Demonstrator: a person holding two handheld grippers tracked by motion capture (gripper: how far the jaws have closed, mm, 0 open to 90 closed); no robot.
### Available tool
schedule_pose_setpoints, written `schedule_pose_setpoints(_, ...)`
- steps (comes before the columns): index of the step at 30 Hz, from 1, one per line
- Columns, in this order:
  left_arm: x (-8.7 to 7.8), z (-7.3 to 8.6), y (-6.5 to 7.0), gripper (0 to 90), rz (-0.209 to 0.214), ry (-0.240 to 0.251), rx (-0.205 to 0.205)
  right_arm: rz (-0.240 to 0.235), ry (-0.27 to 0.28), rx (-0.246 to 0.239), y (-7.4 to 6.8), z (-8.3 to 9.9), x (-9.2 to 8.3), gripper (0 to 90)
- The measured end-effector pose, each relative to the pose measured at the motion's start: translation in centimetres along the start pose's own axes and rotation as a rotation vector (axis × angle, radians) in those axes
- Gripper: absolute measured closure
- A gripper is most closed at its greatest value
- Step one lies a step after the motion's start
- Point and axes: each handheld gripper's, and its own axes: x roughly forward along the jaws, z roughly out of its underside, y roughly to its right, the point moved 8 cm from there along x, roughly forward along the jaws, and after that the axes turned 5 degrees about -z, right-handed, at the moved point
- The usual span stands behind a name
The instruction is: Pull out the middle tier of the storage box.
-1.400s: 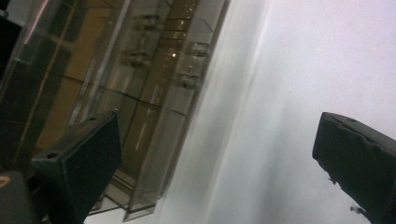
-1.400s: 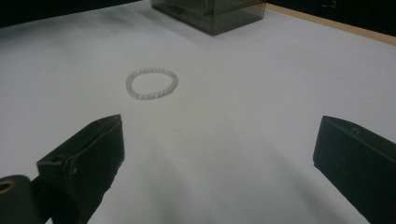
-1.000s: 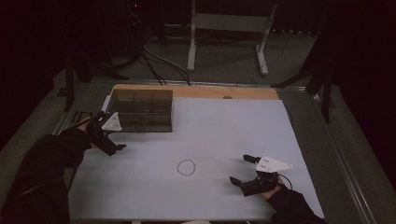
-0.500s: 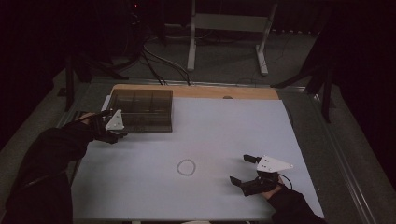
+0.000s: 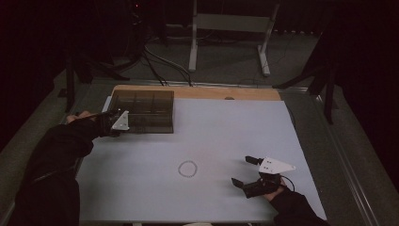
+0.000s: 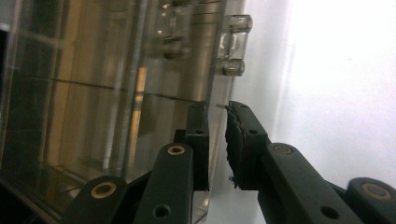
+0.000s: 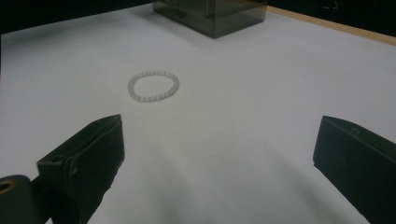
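While our left gripper (image 6: 217, 140) pinched the box (image 5: 143, 110) wall, fingers nearly together, the bracelet (image 5: 187, 168) lay untouched before it; our right gripper (image 5: 247, 170) gaped.

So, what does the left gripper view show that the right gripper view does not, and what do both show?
The left gripper view alone shows the left gripper with its jaws nearly closed around the thin front edge of the clear box, just below a clear latch on that edge; whether the pads touch the wall is hard to tell.

The right gripper view alone shows the right gripper with its jaws wide apart and nothing between them, and a bead bracelet lying flat ahead of it.

Both show the clear box and the white table.
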Motion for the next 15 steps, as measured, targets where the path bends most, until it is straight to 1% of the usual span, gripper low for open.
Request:
schedule_pose_setpoints(2, 0.10, 0.03, -0.12, 81.3, 0.000, 0.000, 0.008, 0.000, 0.006, 0.003, -0.04, -0.09, -0.04, 1.9)
schedule_pose_setpoints(3, 0.08, 0.03, -0.17, 82.0, 0.003, -0.006, 0.006, 0.000, 0.008, 0.002, -0.03, -0.12, -0.03, 2.0)
schedule_pose_setpoints(4, 0.10, -0.02, -0.25, 81.9, -0.001, -0.002, 0.007, -0.001, 0.005, 0.002, -0.03, -0.08, -0.01, 1.9)
schedule_pose_setpoints(5, 0.08, -0.05, -0.32, 81.9, 0.001, -0.001, -0.001, -0.001, -0.001, 0.001, -0.02, 0.01, 0.01, 1.9)
schedule_pose_setpoints(6, 0.04, -0.02, -0.36, 81.9, 0.004, -0.007, 0.001, -0.001, -0.001, 0.001, -0.01, 0.01, 0.00, 1.9)
schedule_pose_setpoints(8, 0.09, -0.03, -0.43, 81.8, -0.006, -0.010, 0.020, 0.000, 0.005, 0.004, -0.04, -0.08, -0.03, 1.9)
schedule_pose_setpoints(10, 0.14, -0.11, -0.42, 81.7, -0.006, -0.011, 0.022, -0.001, 0.002, 0.002, -0.01, -0.03, 0.01, 1.9)
schedule_pose_setpoints(11, 0.14, -0.17, -0.37, 79.2, -0.003, -0.010, 0.018, -0.001, -0.001, 0.003, -0.01, 0.02, 0.02, 1.9)
schedule_pose_setpoints(12, 0.15, -0.17, -0.44, 76.4, -0.016, -0.015, 0.027, -0.002, 0.000, 0.002, -0.02, 0.00, 0.00, 1.9)
schedule_pose_setpoints(13, 0.16, -0.19, -0.49, 76.4, -0.023, -0.016, 0.028, -0.003, 0.004, 0.004, -0.06, -0.06, -0.03, 2.0)
schedule_pose_setpoints(14, 0.16, -0.31, -0.44, 76.4, -0.014, -0.007, 0.013, -0.003, 0.006, 0.004, -0.06, -0.10, -0.05, 1.9)
schedule_pose_setpoints(15, 0.21, -0.39, -0.43, 76.4, -0.015, -0.002, 0.010, -0.003, 0.006, 0.005, -0.04, -0.08, -0.03, 2.0)
